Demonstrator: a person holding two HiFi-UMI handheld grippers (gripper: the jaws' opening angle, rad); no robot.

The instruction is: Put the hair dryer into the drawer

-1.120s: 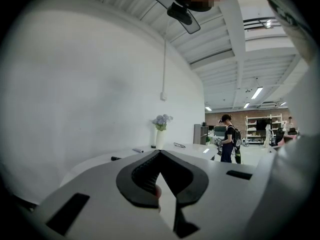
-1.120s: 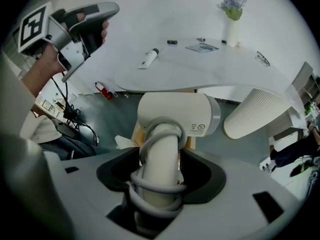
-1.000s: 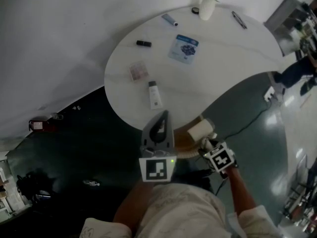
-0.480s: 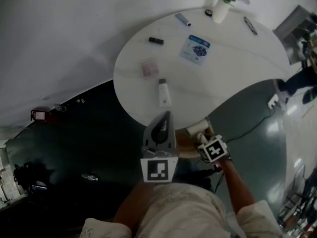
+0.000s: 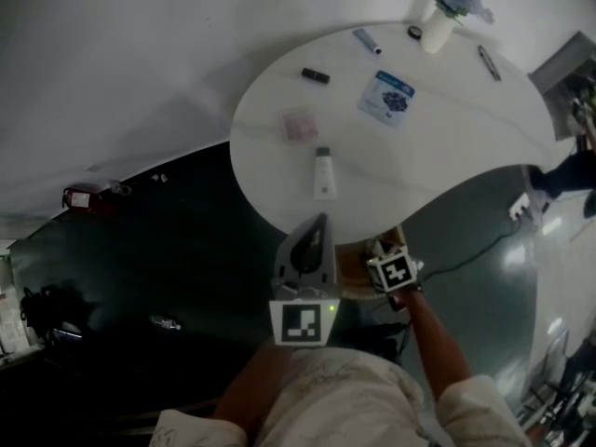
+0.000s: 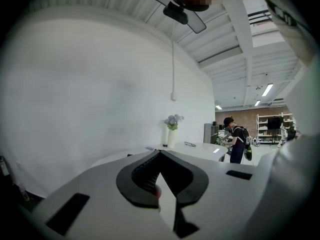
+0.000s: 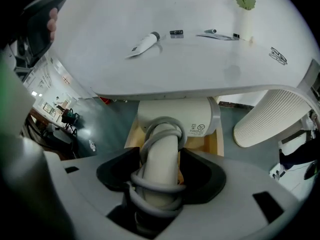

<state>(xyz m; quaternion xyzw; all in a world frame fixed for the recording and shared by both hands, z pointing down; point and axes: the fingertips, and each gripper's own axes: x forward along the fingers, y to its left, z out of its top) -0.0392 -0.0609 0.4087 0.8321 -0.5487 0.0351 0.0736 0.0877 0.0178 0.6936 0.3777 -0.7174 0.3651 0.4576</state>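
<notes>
The white hair dryer (image 7: 175, 115) points sideways, its cord wound round its handle. My right gripper (image 7: 161, 156) is shut on that handle. The dryer hangs just over the open wooden drawer (image 7: 131, 134), under the edge of the white table (image 7: 200, 69). In the head view the right gripper (image 5: 382, 251) sits at the table's near edge over the drawer (image 5: 354, 266), and the dryer is mostly hidden there. My left gripper (image 5: 319, 222) is held up beside it, tips together and nothing in them; its own view shows the left gripper (image 6: 160, 151) aimed across the room.
On the table (image 5: 466, 147) lie a tube (image 5: 323, 173), a blue packet (image 5: 389, 98), a pink packet (image 5: 298, 125), a vase of flowers (image 5: 438, 26) and small items. A white ribbed chair back (image 7: 270, 115) stands right of the drawer. A person (image 6: 235, 139) stands far off.
My right gripper has carried the hair dryer in under the table edge and down over the drawer. The left gripper has held its place. The head camera's view has shifted.
</notes>
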